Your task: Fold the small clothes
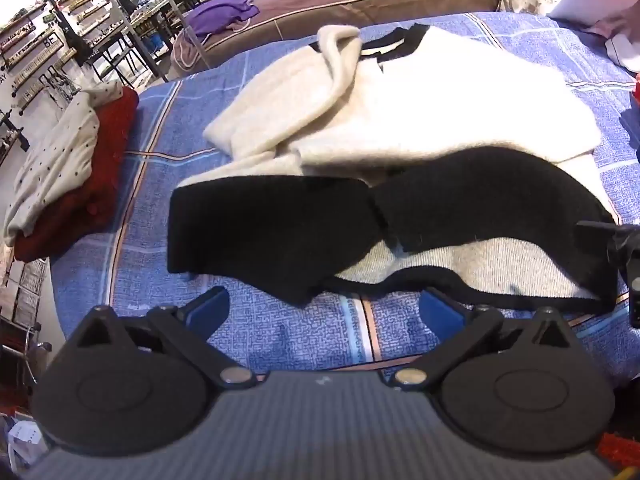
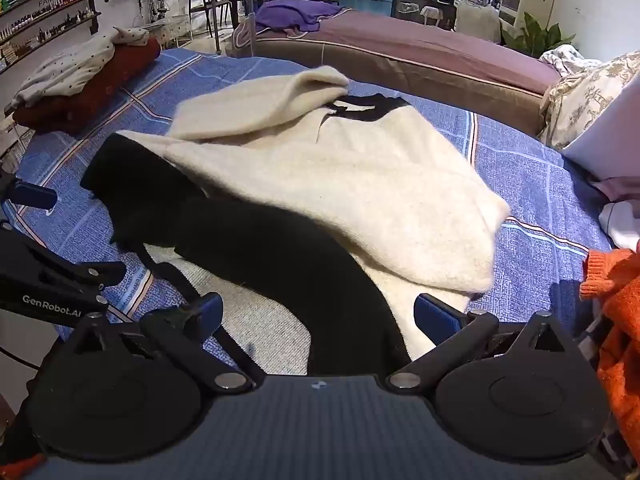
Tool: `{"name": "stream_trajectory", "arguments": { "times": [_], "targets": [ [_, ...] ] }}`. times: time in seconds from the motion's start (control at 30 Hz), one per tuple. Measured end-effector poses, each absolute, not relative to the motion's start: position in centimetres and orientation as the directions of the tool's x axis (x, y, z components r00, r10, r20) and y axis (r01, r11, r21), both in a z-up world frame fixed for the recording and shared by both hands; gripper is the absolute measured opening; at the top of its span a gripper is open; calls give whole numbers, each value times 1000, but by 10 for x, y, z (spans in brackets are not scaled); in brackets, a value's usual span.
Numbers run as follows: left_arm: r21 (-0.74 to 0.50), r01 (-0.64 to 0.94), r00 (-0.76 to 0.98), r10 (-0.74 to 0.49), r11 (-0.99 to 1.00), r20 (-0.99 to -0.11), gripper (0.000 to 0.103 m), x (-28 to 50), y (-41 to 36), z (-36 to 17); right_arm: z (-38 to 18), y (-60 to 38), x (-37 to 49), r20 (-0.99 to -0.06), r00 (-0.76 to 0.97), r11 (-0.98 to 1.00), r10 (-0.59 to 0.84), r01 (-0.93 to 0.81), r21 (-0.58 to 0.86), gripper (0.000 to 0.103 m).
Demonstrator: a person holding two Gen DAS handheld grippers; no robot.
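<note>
A cream sweater with black cuffs and hem lies partly folded on the blue patterned bed cover. Its sleeves are folded inward, so the black cuffs lie across its lower part. It also shows in the right wrist view, where the black cuff runs toward the camera. My left gripper is open and empty, just short of the black hem edge. My right gripper is open, with the black cuff and hem lying between its fingers.
A folded red garment with a dotted white one on top sits at the bed's left edge. An orange knit lies at the right. A purple cloth rests on the brown bed behind. The right gripper shows at the left view's right edge.
</note>
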State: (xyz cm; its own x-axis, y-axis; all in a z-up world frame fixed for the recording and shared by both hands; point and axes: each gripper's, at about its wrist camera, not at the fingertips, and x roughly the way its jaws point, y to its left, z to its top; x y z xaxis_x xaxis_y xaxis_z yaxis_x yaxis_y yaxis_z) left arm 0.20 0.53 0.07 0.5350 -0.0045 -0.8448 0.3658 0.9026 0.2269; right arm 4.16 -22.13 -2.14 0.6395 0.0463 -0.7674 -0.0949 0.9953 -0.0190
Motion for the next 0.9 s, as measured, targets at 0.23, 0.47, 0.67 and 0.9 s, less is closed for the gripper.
{"name": "stream_trajectory", "arguments": {
  "times": [0.23, 0.47, 0.67, 0.9],
  "targets": [
    [259, 340, 550, 33, 904, -834, 103, -1, 11, -2, -29, -220, 40, -796, 605, 996, 17, -83, -42, 103],
    [255, 345, 520, 42, 903, -853, 103, -2, 12, -13, -35, -221, 38, -808, 588, 996, 25, -79, -27, 103],
    [232, 342, 499, 33, 911, -866, 103, 2, 15, -17, -37, -216, 38, -811, 584, 994, 40, -103, -25, 103],
    [232, 340, 492, 38, 911, -870, 103, 3, 16, -20, -37, -217, 38, -812, 582, 995, 45, -101, -18, 103]
  ]
}}
